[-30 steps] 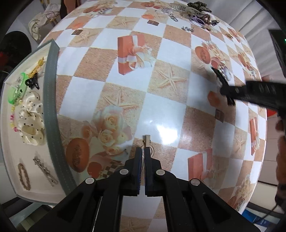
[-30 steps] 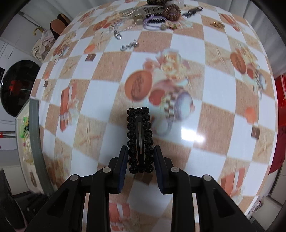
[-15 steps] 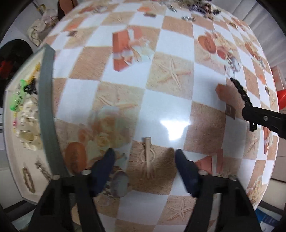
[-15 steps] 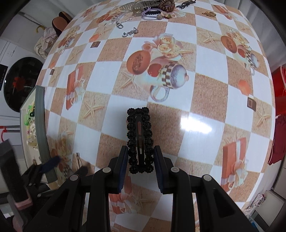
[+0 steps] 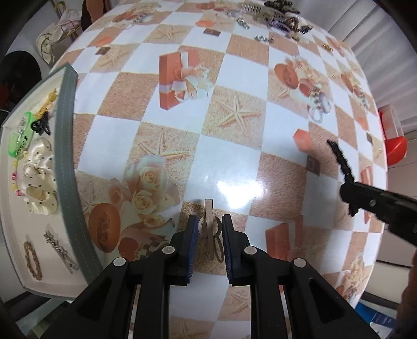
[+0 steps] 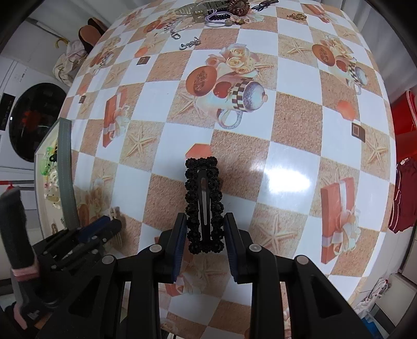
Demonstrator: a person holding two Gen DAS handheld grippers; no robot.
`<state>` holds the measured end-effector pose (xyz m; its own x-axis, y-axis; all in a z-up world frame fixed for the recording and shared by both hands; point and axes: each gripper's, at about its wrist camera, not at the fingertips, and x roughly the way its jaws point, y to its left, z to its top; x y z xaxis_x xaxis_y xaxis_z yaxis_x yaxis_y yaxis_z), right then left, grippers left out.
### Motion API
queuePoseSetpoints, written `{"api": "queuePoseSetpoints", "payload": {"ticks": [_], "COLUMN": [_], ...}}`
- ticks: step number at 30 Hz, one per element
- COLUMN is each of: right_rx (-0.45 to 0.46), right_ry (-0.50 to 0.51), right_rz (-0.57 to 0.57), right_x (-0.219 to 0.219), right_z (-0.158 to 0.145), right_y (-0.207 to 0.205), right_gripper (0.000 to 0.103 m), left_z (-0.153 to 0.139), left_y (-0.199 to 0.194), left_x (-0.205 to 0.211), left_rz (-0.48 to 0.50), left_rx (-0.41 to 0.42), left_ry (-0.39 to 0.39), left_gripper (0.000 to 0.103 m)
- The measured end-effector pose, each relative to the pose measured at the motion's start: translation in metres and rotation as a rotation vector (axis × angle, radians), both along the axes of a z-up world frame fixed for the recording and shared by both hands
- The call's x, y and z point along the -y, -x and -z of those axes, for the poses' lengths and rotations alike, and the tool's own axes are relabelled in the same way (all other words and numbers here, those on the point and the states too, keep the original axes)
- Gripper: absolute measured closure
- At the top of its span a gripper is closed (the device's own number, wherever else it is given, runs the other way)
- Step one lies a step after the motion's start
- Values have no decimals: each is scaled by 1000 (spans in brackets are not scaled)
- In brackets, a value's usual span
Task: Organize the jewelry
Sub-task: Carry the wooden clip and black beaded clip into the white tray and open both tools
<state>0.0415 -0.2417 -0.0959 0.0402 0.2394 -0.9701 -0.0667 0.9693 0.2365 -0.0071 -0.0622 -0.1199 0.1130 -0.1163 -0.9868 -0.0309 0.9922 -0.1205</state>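
A small beige and silver hair clip [image 5: 208,229] lies flat on the checked tablecloth. My left gripper [image 5: 209,229] points down over it with its jaws closing. The clip sits between the pads with a thin gap on each side. My right gripper [image 6: 204,221] is shut on a black beaded snap clip [image 6: 204,206] and holds it above the table. In the left wrist view the right gripper [image 5: 349,195] and its black clip [image 5: 338,156] hover at the right. The left gripper [image 6: 104,226] shows low at the left of the right wrist view.
A white tray with a grey rim [image 5: 68,156] stands at the table's left edge. It holds a green clip [image 5: 19,140], a dotted cream scrunchie [image 5: 39,180], a brown bracelet [image 5: 32,260] and a silver clip. A pile of jewelry [image 6: 216,13] lies at the far edge.
My left jaws went from shut to wide open, then closed in around the beige clip. The right gripper carried the black clip across the table toward the tray side.
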Motion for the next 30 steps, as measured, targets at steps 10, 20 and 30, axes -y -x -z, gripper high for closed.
{"api": "queuePoseSetpoints", "payload": {"ticks": [10,20,30], "right_rx": [8,40,73], "right_ry": [-44,-65,-70], "right_rz": [-12,-26,-1], "right_x": [-3,-15,-52], "right_z": [-13,-30,-46], "right_y": [12,18,24], "right_gripper": [72,72,72], "left_z": [-37,-74,-86], "left_y": [7,15,16], "left_x": [-2,-22,-59], "left_rz": [11,-1,42], "left_rx": [55,100,128], "left_ry": [-6,-11,-1], "left_gripper": [80,80,80]}}
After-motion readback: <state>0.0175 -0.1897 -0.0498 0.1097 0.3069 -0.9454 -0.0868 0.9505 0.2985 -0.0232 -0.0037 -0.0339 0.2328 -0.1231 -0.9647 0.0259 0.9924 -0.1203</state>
